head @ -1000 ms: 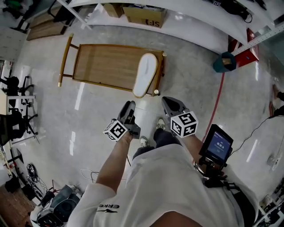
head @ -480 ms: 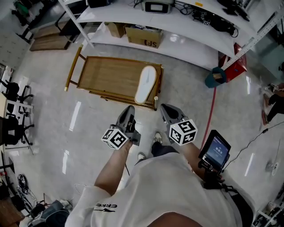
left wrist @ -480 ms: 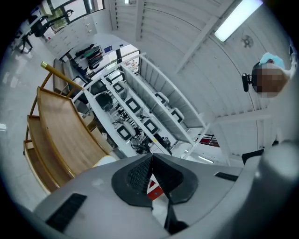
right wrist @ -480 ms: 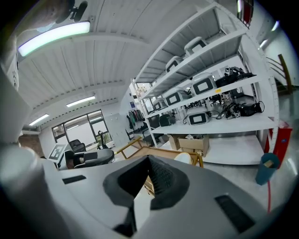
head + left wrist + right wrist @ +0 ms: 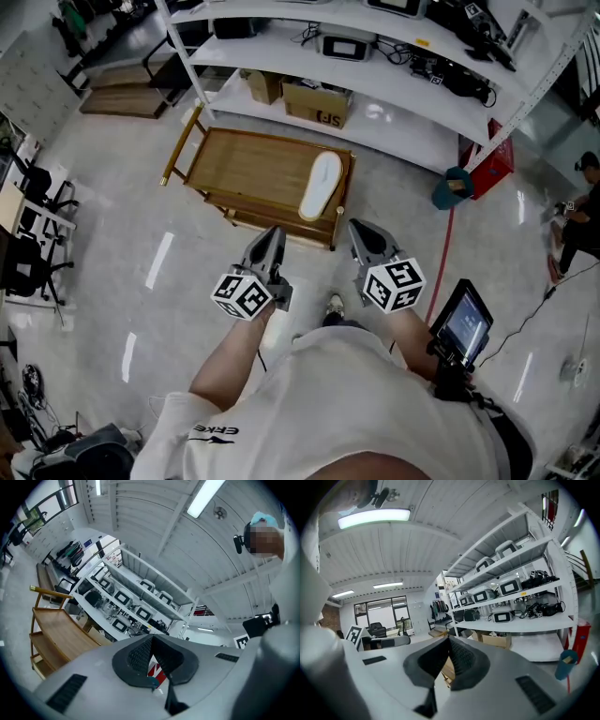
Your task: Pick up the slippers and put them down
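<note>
Lying on the wooden cart, the white slipper is judged light and soft, best taken by its edge. The left gripper and right gripper are clenched empty.

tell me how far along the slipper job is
Done: one white slipper lies on the wooden rack. In hand: nothing; the left gripper, its fingers just closed, and the right gripper are both shut, empty. Left: no second slipper shows, so possibly nothing.

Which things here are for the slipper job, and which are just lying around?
For the job: white slipper, wooden rack under it, left gripper, right gripper.
Just lying about: cardboard box, teal bin, white shelves.
</note>
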Demonstrator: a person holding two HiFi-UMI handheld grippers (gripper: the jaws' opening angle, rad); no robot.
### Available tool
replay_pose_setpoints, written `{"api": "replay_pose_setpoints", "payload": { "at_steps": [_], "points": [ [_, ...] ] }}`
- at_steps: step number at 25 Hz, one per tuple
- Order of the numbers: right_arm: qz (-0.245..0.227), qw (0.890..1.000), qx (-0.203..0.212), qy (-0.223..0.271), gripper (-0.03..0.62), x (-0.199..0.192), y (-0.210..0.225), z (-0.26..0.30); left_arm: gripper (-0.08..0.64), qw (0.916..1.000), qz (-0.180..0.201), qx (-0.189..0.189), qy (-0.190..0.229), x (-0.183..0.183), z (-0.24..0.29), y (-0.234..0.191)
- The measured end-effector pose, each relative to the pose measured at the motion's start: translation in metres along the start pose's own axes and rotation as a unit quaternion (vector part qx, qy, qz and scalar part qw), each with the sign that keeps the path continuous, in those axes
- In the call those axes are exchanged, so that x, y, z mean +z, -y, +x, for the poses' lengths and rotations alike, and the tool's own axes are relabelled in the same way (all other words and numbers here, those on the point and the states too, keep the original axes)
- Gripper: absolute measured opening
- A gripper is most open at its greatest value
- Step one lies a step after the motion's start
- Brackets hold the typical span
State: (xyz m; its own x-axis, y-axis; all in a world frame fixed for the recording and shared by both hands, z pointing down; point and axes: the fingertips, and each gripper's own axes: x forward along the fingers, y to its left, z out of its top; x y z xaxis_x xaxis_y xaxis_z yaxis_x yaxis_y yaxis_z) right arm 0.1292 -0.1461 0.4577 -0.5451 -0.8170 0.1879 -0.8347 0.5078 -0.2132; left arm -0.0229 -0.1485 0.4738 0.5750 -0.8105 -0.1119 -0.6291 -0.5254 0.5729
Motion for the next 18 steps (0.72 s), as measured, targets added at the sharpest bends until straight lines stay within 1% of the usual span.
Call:
{"api": "replay_pose_setpoints", "payload": {
  "at_steps": [4,8,13,18],
  "points": [
    [-0.007,1.0,-0.001,0.011,0.0,0.006,-0.029,-0.017,0.004,0.9997,0.025,-0.003,-0.002,0.012,-0.023,0.014],
    [-0.009,1.0,-0.004,0.013,0.0,0.003,-0.053,-0.034,0.003,0.9988,0.045,-0.016,-0.006,0.017,-0.043,0.034],
    [-0.006,1.0,-0.01,0.014,0.0,-0.009,-0.075,-0.052,0.003,0.9977,0.057,-0.035,-0.008,0.013,-0.064,0.051],
    [-0.004,1.0,-0.007,0.014,0.0,-0.013,-0.08,-0.063,0.003,0.9974,0.06,-0.039,-0.005,0.01,-0.068,0.064]
  ]
}}
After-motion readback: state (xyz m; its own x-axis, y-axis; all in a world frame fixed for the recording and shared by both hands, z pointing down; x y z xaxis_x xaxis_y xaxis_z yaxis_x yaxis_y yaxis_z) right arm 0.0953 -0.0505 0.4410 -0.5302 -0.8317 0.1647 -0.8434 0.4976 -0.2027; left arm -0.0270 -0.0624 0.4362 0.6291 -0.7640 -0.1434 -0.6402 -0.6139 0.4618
